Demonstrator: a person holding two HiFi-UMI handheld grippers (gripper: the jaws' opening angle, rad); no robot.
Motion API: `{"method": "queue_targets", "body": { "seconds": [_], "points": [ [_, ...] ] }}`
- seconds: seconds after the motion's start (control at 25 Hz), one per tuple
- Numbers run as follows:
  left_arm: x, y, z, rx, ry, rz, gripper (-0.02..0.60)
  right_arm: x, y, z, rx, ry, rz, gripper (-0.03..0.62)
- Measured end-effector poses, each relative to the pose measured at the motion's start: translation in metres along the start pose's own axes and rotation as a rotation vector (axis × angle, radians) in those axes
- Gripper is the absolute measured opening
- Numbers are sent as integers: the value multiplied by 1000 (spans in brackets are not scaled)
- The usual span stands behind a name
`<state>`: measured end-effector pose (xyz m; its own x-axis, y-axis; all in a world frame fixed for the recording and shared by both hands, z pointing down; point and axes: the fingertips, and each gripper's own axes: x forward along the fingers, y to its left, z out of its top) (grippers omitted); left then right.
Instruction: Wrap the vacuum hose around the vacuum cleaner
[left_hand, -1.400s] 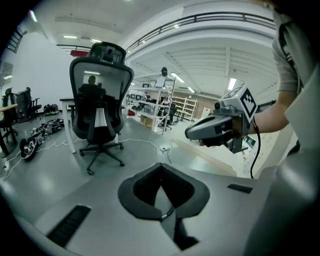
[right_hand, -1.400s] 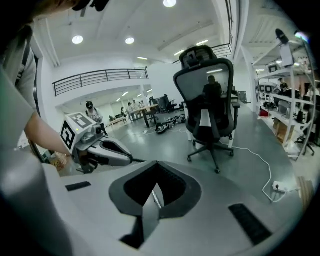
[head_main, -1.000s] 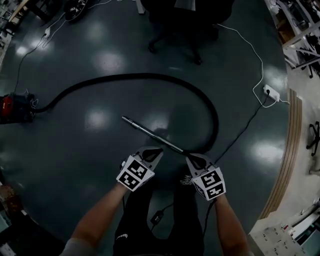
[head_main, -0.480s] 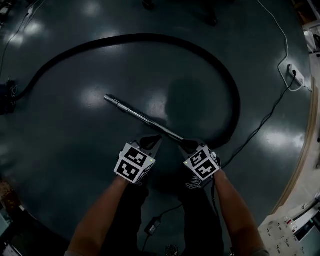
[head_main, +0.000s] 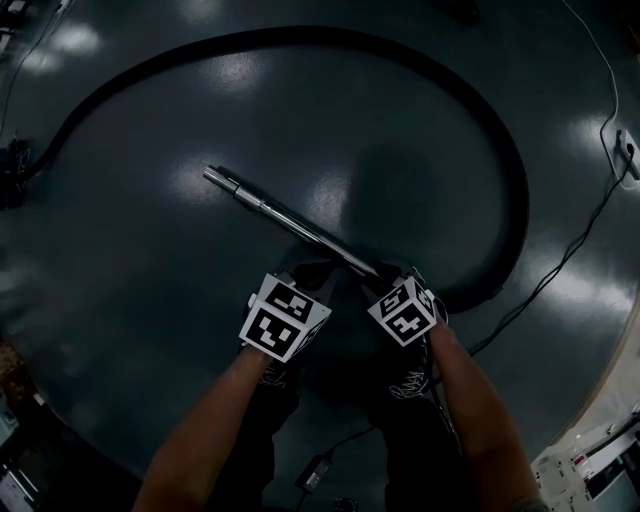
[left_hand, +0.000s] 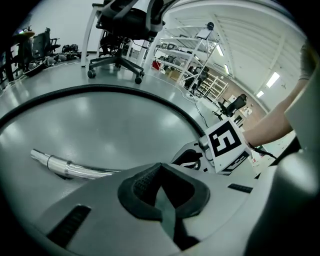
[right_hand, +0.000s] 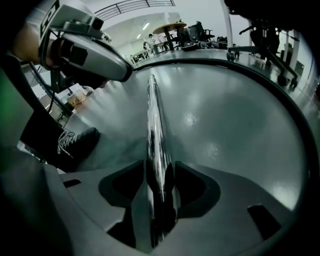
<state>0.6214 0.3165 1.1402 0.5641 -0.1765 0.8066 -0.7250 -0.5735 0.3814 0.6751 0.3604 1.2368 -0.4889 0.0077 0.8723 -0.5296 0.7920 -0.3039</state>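
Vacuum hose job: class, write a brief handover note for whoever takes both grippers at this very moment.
Left gripper: shut, empty, beside the metal tube.
Right gripper: jaws have just been opening; they straddle the metal tube near its hose end, not clamped.
Hose: lies in a wide loop on the floor, running off the head view's left edge; the cleaner cannot be made out.
Done: nothing wrapped.
Left: grip the tube, lift it, wind the hose around the cleaner.

Chrome wand (right_hand: 152, 120) lengthwise between the just-opening jaws of the right gripper (right_hand: 155, 187)
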Motion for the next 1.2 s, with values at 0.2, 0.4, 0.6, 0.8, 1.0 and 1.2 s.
{"method": "queue_targets", "body": {
  "seconds": [0.2,0.4,0.6,0.8,1.0,1.2],
  "points": [
    [-10,-16,-5,-9,-22,-74,8,8,-6,-6,-72,8,-67,180],
    [-26,-32,-5,16,-36,-132,8,-5,2,-4,-49,96,66,175],
    [-56,-43,13,16,-36,-136,9,-54,29,14,42,125,212,175],
    [-88,-56,20,128,28,-112,25,-113,47,24,46,253,290,173],
    [-114,-89,34,335,88,-166,222,-181,74,44,29,326,389,173],
    [-149,-134,56,660,126,-251,287,-254,106,90,56,363,492,173]
  ]
}}
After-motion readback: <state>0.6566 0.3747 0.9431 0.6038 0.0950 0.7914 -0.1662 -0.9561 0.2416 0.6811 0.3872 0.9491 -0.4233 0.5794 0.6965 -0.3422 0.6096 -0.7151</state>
